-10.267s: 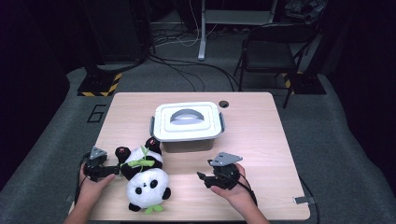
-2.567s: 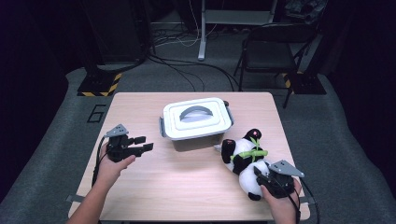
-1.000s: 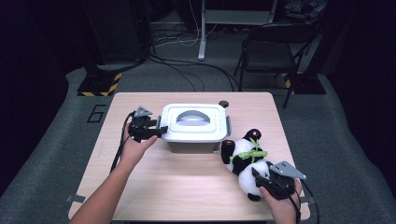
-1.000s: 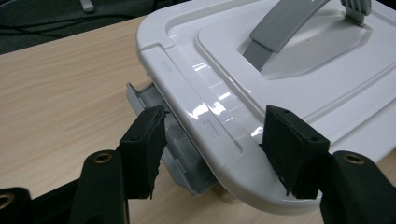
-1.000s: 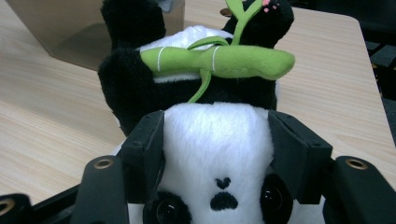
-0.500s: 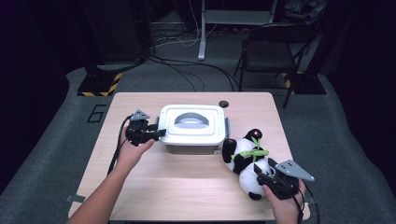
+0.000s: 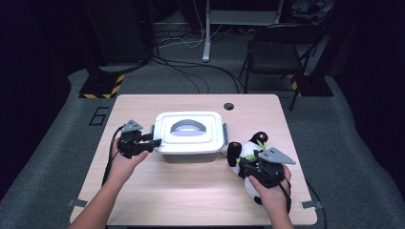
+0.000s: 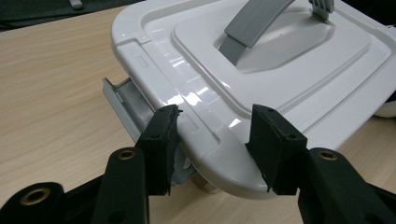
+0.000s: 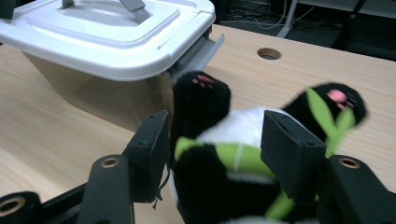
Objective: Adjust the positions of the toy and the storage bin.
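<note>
White lidded box point(image 7: 190, 133) sat mid-table; left gripper point(image 8: 212, 140), jaws just narrowed, clamped its corner at nine o'clock. Right gripper point(image 9: 212, 149), jaws closing, held the panda toy point(image 7: 248, 151) at four o'clock.

On the table point(image 7: 191, 191) the lidded box point(image 7: 189, 138) sits centre, the plush panda point(image 7: 249, 155) to its right
</note>
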`<state>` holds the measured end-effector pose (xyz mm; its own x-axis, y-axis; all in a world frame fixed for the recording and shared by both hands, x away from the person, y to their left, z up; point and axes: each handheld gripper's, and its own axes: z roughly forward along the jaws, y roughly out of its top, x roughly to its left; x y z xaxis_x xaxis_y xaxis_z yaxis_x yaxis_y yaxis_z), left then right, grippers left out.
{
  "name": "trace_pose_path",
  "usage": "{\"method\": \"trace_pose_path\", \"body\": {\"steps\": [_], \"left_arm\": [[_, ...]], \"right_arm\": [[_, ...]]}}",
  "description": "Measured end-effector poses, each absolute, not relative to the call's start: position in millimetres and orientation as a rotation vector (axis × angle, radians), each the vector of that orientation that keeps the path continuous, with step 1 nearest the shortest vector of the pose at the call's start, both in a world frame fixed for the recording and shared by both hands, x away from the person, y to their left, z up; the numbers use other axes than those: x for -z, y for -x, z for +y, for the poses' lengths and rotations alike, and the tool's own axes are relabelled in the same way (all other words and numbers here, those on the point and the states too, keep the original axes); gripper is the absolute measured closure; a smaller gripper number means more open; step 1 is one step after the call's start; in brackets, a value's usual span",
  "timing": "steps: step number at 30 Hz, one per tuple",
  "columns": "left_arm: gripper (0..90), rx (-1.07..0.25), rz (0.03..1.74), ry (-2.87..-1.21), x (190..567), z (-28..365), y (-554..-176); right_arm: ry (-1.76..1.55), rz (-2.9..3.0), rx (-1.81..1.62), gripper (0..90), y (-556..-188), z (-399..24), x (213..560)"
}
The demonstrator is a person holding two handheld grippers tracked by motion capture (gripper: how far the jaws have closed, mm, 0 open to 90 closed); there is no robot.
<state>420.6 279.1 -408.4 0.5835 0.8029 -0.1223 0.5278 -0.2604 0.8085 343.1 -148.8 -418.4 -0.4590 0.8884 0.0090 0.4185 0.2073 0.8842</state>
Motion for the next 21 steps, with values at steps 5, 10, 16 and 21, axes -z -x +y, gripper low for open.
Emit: {"method": "trace_pose_path", "body": {"steps": [5, 10, 16, 21], "left_arm": [[51.9, -0.397, 1.086, -1.919, 409.4, 286.8, -411.8], [51.9, -0.410, 1.104, -1.904, 410.1, 297.2, -402.7], [51.2, -0.414, 1.108, -1.898, 410.8, 303.9, -397.5], [46.5, -0.381, 1.090, -1.885, 414.9, 305.1, -402.4]], "right_arm": [[-1.171, 2.018, -1.230, 43.0, -368.2, -120.0, 412.3], [-1.147, 2.062, -1.254, 43.0, -389.4, -93.9, 408.8], [-1.118, 2.122, -1.286, 42.6, -405.9, -69.7, 409.7], [-1.144, 2.176, -1.267, 41.3, -414.8, -57.5, 414.7]]}}
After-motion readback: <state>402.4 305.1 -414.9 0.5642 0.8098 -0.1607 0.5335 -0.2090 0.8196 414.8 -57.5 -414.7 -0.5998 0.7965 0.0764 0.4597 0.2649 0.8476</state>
